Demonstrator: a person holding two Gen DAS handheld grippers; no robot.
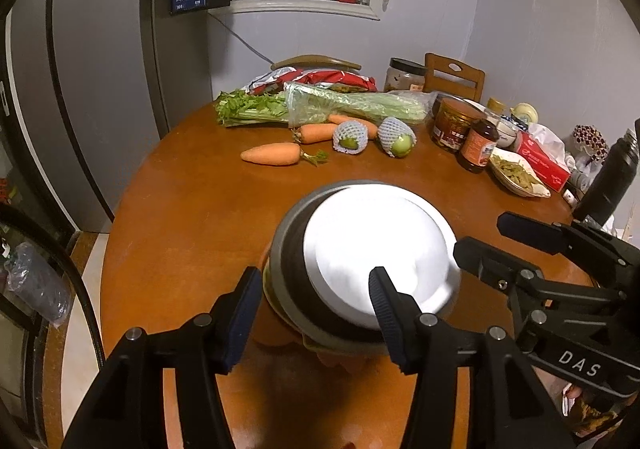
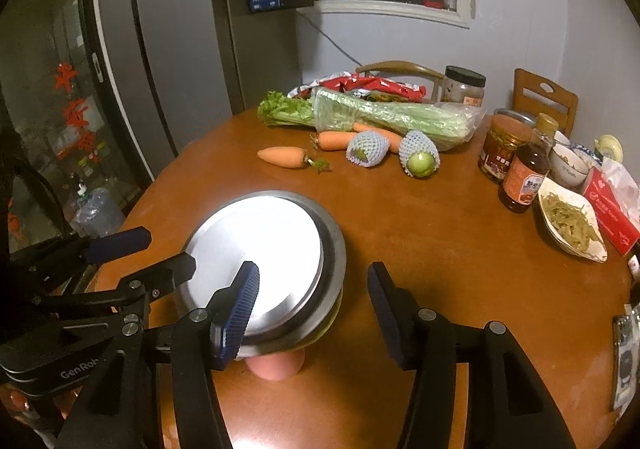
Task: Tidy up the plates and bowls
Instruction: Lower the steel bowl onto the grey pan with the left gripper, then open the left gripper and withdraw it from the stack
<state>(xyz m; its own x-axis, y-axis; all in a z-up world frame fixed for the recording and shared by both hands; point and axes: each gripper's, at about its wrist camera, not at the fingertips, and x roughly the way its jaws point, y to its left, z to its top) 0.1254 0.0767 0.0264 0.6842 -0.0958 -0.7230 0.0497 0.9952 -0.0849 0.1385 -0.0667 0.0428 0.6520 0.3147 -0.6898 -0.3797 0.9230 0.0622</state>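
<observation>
Stack of bowls and plates (image 1: 360, 261): lower centre of frame, on brown surface (image 1: 200, 209), steel plate uppermost, off-centre. Left gripper (image 1: 316, 313): apart, straddling near rim, nothing clamped. Right gripper (image 2: 316, 309): apart, beside stack, empty. Risk, judged: finger clipping overhanging rim, tipping uneven stack; carrots (image 1: 272, 154) well clear.

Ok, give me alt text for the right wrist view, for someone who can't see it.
A stack of upturned metal bowls sits on a round wooden table, with the right gripper open just above its near rim. Carrots, celery and jars lie behind.
</observation>
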